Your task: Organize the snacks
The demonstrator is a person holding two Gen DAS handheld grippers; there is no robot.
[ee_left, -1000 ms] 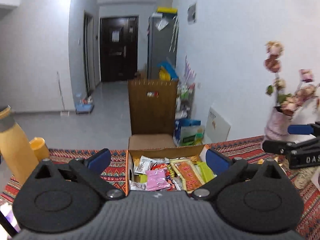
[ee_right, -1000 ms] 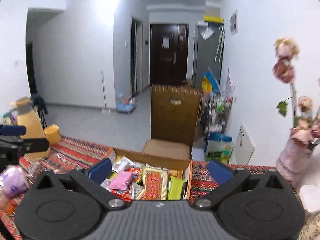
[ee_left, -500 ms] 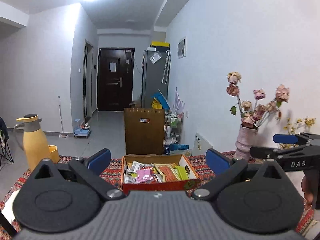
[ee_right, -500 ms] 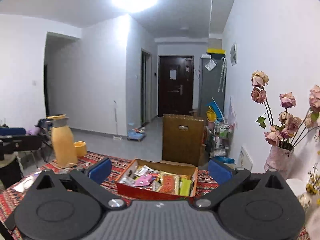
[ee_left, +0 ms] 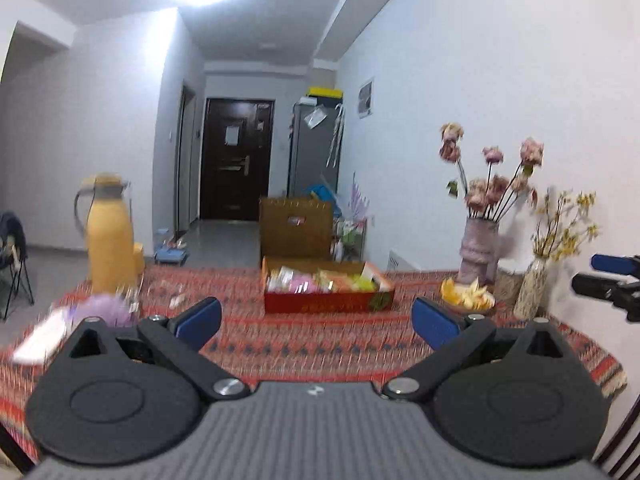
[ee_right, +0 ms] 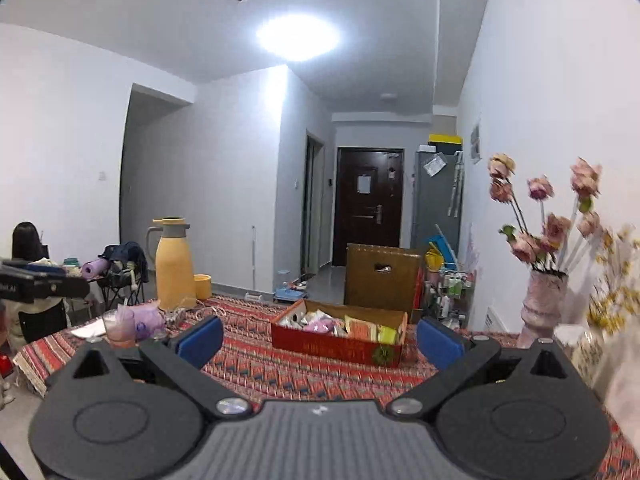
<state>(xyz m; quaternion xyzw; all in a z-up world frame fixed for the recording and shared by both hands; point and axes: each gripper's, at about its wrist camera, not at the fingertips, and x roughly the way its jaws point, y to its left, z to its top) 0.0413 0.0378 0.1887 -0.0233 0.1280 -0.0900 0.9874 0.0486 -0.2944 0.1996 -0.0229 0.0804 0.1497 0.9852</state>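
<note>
Both my grippers are spread wide and hold nothing: the left gripper (ee_left: 316, 318) and the right gripper (ee_right: 320, 338) each show their blue fingertips far apart over the patterned tablecloth (ee_left: 320, 344). A second ago I was right over the snack box, looking down into it; half a second ago I had already pulled back; now I am farther off still, and a broad stretch of cloth lies between my fingers and the box.

The red snack box (ee_left: 328, 302) sits on the table ahead of me, well apart from both grippers, its flap open and packets (ee_right: 348, 326) of pink, orange and green lying inside. More of the table shows than before. Left of the box stands the yellow jug (ee_right: 174, 266), with a purple bag (ee_right: 146, 320) near it. Right of the box stands the pink vase (ee_left: 478, 250) of dried roses, and beside it a plate of orange peel (ee_left: 466, 294). The left view is smeared with motion.
</note>
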